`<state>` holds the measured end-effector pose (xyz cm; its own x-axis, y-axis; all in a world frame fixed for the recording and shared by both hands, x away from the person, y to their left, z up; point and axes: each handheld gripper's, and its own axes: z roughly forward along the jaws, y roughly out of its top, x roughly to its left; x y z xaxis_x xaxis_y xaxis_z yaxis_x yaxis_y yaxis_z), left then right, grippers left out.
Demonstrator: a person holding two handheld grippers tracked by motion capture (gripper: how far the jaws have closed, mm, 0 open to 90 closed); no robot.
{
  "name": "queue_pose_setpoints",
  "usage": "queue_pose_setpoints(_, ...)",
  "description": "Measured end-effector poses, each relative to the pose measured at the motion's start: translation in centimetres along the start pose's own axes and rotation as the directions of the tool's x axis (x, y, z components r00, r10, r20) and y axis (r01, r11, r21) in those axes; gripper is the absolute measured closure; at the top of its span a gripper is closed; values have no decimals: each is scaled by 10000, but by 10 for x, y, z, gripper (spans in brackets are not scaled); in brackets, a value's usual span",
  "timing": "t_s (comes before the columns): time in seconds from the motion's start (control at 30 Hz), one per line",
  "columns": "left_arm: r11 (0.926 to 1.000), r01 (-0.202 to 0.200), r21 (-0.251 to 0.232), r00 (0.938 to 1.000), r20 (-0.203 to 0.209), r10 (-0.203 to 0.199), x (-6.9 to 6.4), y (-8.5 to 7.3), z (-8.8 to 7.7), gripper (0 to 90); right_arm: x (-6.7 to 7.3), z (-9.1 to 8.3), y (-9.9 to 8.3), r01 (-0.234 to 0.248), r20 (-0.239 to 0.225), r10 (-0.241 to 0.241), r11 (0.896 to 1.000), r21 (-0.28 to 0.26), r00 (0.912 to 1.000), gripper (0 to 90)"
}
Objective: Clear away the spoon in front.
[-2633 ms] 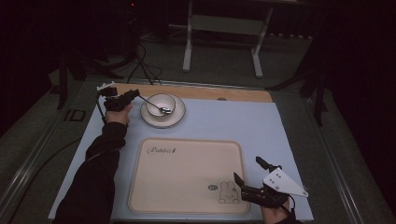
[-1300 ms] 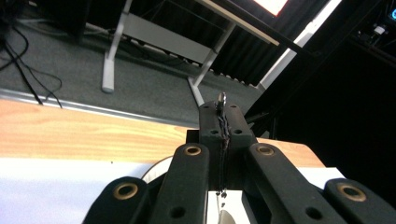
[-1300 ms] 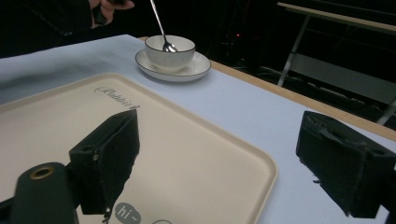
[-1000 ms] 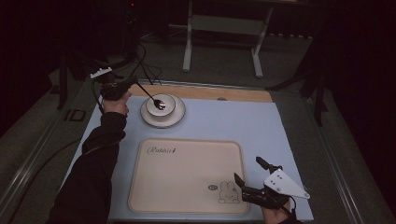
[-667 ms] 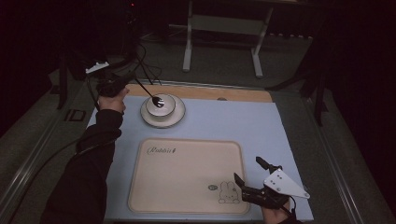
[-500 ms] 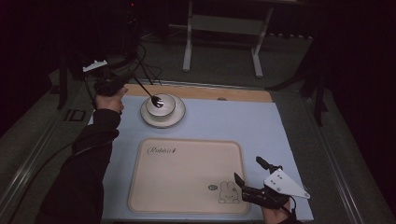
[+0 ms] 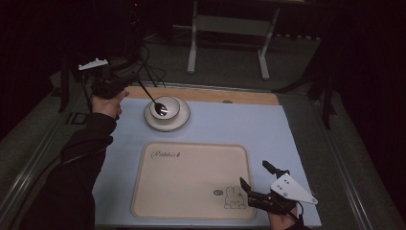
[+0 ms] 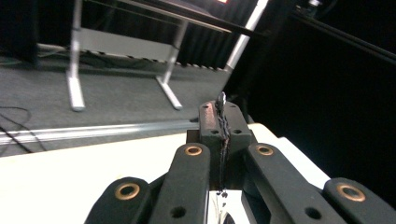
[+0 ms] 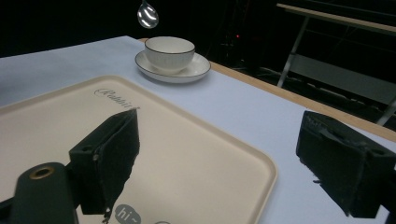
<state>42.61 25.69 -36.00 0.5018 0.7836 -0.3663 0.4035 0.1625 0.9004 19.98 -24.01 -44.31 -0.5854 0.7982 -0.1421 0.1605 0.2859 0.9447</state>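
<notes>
My left gripper is raised at the table's far left, shut on the handle of a metal spoon. The spoon slants down to the right, its bowl hanging above a white cup on a saucer. In the left gripper view the jaws of this gripper are closed on the thin spoon handle. My right gripper rests open by the front right corner of the cream tray. From the right gripper, the spoon bowl floats over the cup and saucer, beyond the tray.
A light blue mat covers the table, with a wooden strip along its far edge. The tray carries a rabbit drawing near its front right corner. Metal stand legs and cables lie on the floor behind.
My left gripper has risen and drawn back to the far left, lifting the spoon out of the cup. The right gripper has stayed put.
</notes>
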Motion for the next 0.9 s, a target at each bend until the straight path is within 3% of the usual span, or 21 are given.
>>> queue_pose_setpoints(0.37, 9977, -547, 401, 9947, 895, 509, -17, 8, -21, 900, 0, 0, 0, -33, 0, 33, 10000, 9, 10000, 134)
queue_pose_setpoints(0.63, 9918, -1047, 731, 9816, 1676, 913, -29, 6, -28, 900, 1, 1, 0, 9, -32, -9, 10000, -10, 10000, 134)
queue_pose_setpoints(0.9, 9840, -1436, 1053, 9643, 2385, 1152, -39, -2, -31, 900, 1, 0, 0, 27, -1, -27, 10000, -41, 10000, 134)
